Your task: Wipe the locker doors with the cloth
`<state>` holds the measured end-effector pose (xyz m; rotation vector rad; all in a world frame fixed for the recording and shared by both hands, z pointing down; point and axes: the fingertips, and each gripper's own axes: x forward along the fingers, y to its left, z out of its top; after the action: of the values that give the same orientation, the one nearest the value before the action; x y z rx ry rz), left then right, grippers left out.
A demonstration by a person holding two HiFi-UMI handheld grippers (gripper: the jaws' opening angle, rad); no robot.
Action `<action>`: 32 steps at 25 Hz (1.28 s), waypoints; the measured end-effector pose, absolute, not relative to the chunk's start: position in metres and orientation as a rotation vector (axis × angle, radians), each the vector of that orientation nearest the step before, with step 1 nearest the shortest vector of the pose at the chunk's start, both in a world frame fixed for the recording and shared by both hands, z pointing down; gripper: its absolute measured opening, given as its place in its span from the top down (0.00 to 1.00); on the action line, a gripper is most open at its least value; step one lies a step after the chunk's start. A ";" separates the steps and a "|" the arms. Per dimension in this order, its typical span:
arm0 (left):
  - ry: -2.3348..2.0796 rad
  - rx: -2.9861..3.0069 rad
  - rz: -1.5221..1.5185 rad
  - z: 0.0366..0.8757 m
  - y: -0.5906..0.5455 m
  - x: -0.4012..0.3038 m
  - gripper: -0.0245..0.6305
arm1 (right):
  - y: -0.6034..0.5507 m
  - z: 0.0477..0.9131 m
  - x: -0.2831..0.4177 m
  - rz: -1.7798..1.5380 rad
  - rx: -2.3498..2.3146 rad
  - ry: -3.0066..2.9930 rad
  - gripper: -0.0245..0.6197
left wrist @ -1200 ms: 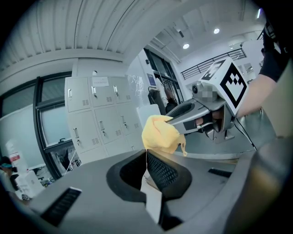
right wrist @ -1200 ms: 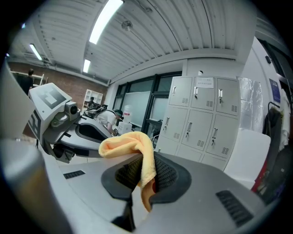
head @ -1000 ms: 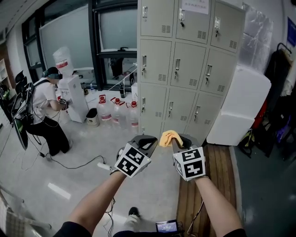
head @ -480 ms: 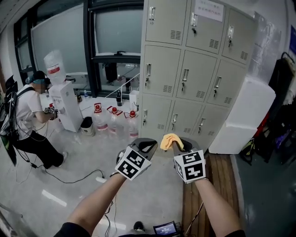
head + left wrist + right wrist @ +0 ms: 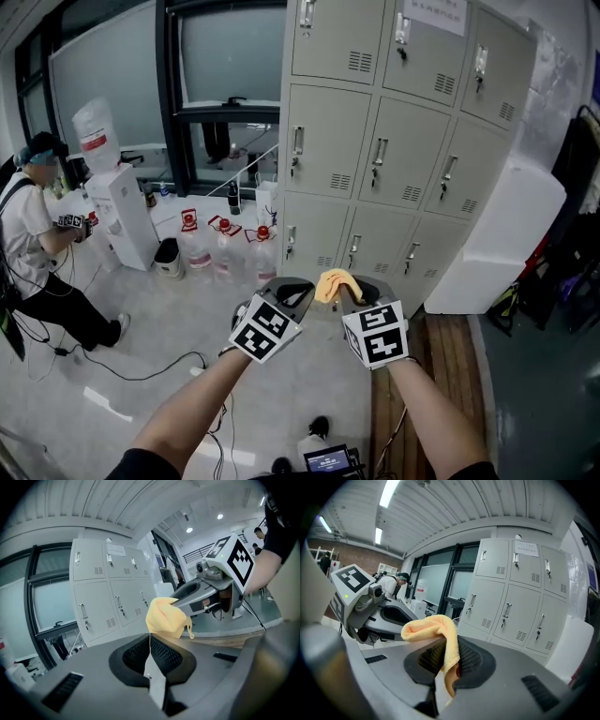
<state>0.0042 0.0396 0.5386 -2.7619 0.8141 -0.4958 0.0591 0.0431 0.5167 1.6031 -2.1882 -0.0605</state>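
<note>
While right gripper (image 5: 354, 289) clamps cloth (image 5: 334, 281), left gripper (image 5: 296, 291) (seemingly empty) is closed.

The pale, glossy floor (image 5: 122, 309) carries the grey lockers (image 5: 394, 159) at twelve to one o'clock. Against their foot, at ten o'clock, stand three clear water jugs (image 5: 225, 251) (red caps on all), with a small bin (image 5: 170, 259) just beside them and a white water dispenser (image 5: 122, 217) further left. A black cable (image 5: 159, 364) snakes across at eight o'clock. A wooden strip (image 5: 441, 361) runs at four o'clock, and a big white block (image 5: 497, 239) leans at three.
</note>
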 end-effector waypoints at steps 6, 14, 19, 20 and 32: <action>0.821 -2.745 -0.506 0.534 -0.028 0.034 0.93 | -0.027 0.502 0.086 -0.093 1.617 -2.225 0.86; 0.838 -2.697 -0.509 0.511 -0.119 0.089 0.93 | -0.121 0.485 0.135 -0.115 1.592 -2.265 0.86; 0.873 -2.703 -0.512 0.512 -0.158 0.107 0.93 | -0.167 0.483 0.150 -0.127 1.564 -2.291 0.86; 0.876 -2.703 -0.520 0.513 -0.165 0.108 0.93 | -0.174 0.485 0.151 -0.117 1.560 -2.297 0.86; 0.826 -2.709 -0.488 0.509 -0.261 0.093 0.93 | -0.267 0.492 0.138 -0.094 1.612 -2.262 0.86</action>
<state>0.0933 -0.2607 0.5095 -2.7091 0.8264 -0.4881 0.1384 -0.2672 0.4919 1.6119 -2.2620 -0.0939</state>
